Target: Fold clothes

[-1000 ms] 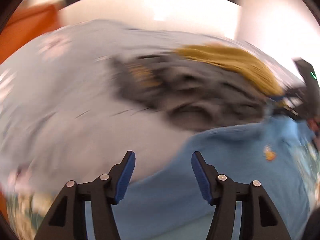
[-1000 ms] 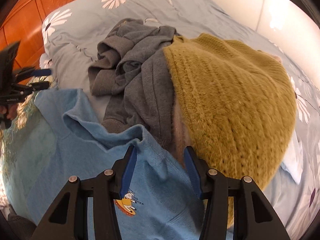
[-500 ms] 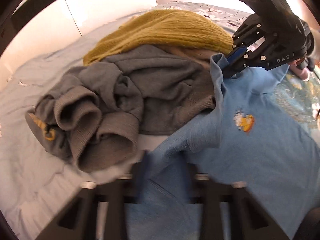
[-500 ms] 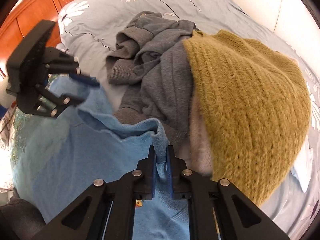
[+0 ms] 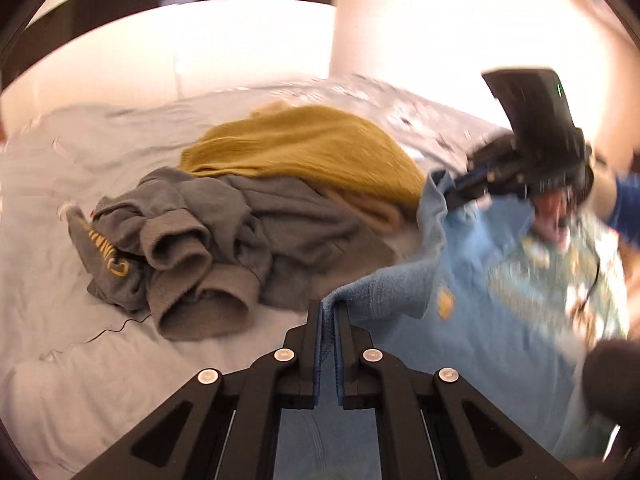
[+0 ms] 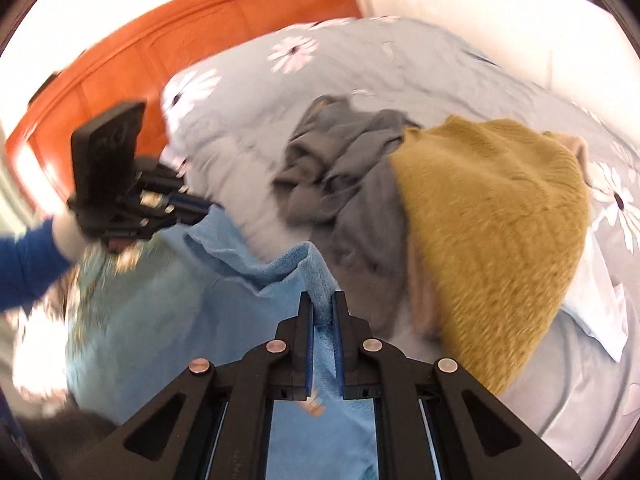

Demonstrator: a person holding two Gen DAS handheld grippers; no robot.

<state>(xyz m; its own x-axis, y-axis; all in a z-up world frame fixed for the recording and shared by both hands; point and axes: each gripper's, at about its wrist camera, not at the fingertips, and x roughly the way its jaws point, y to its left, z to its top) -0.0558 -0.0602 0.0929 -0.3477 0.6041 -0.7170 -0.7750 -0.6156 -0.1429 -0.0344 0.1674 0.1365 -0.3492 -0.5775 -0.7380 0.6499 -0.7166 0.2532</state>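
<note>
A light blue shirt (image 5: 460, 344) with a small orange print hangs between my two grippers, lifted off the bed. My left gripper (image 5: 328, 316) is shut on one top corner of it. My right gripper (image 6: 322, 308) is shut on the other top corner of the shirt (image 6: 168, 312). In the left wrist view the right gripper (image 5: 460, 192) shows at the right, pinching the cloth. In the right wrist view the left gripper (image 6: 200, 204) shows at the left, doing the same.
A crumpled grey sweatshirt (image 5: 208, 240) and a mustard knit sweater (image 5: 312, 148) lie heaped on the grey floral bed sheet (image 5: 48, 200). In the right wrist view the sweater (image 6: 500, 220) lies right, and an orange wooden headboard (image 6: 180, 32) stands behind.
Both grippers were open a second ago. The right one shut on the shirt first, then the left. Both have since lifted the shirt's top edge up off the bed.
</note>
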